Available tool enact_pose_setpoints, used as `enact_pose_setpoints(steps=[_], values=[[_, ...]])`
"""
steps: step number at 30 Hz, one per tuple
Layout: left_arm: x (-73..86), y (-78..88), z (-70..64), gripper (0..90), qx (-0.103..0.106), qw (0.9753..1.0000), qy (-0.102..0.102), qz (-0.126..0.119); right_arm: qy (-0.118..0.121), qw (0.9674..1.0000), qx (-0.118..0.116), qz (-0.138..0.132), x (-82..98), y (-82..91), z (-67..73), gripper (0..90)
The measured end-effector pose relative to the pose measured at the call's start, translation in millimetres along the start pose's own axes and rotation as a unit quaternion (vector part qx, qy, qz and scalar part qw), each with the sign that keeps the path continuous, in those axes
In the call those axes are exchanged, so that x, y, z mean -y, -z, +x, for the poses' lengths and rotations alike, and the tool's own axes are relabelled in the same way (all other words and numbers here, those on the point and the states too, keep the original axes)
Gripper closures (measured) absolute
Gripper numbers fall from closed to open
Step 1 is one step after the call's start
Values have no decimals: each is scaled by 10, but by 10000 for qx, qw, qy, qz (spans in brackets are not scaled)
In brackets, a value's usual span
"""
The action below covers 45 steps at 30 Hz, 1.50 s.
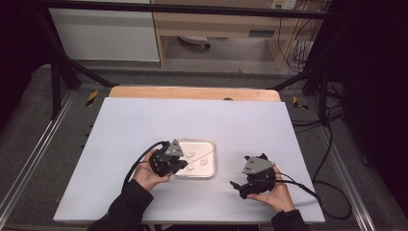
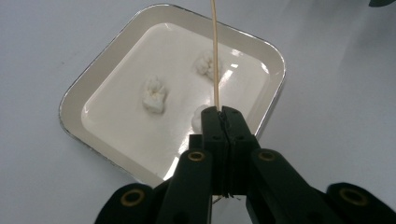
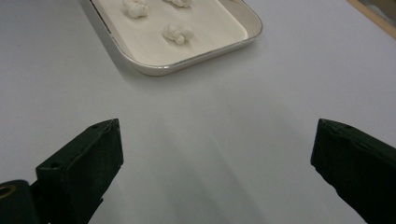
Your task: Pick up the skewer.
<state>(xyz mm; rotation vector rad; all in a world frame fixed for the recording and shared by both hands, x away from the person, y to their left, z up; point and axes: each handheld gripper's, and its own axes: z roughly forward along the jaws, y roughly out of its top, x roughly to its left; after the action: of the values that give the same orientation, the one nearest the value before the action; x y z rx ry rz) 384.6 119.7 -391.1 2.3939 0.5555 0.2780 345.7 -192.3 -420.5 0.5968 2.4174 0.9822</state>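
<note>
The left gripper (image 2: 223,112), clamped on a thin wooden skewer (image 2: 215,56), looks poised to spear a white popcorn-like piece (image 2: 154,95) in the shallow cream tray (image 2: 74,100), needing a steady downward jab, while the right gripper (image 3: 215,158) gapes wide and empty.

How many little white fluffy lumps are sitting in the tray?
3. In the shallow square white tray, one white fluffy lump sits mid-tray, another lies behind the thin wooden skewer, and a third peeks from behind the left tongs, which may hide more.
</note>
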Motion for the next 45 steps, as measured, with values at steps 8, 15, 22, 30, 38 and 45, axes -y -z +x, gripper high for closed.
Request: enact_pose_setpoints(steps=[8, 15, 22, 30, 38, 45], values=[[-91, -8, -102, 887, 26, 9999, -139, 49, 527, 9986, 108, 15, -192, -34, 101, 60], [-161, -7, -170, 887, 28, 9996, -255, 124, 981, 9948, 224, 181, -313, -85, 171, 83], [-236, -20, -228, 887, 58, 9992, -345, 172, 1385, 9895, 330, 259, -389, -102, 221, 123], [-306, -45, -311, 887, 120, 9985, -477, 234, 1995, 9786, 380, 331, -443, -148, 271, 235], [-382, -68, -374, 887, 180, 9976, -597, 314, 2733, 9604, 383, 387, -433, -205, 302, 380], [-459, -102, -425, 887, 214, 9965, -699, 393, 3186, 9460, 410, 435, -437, -217, 315, 515]])
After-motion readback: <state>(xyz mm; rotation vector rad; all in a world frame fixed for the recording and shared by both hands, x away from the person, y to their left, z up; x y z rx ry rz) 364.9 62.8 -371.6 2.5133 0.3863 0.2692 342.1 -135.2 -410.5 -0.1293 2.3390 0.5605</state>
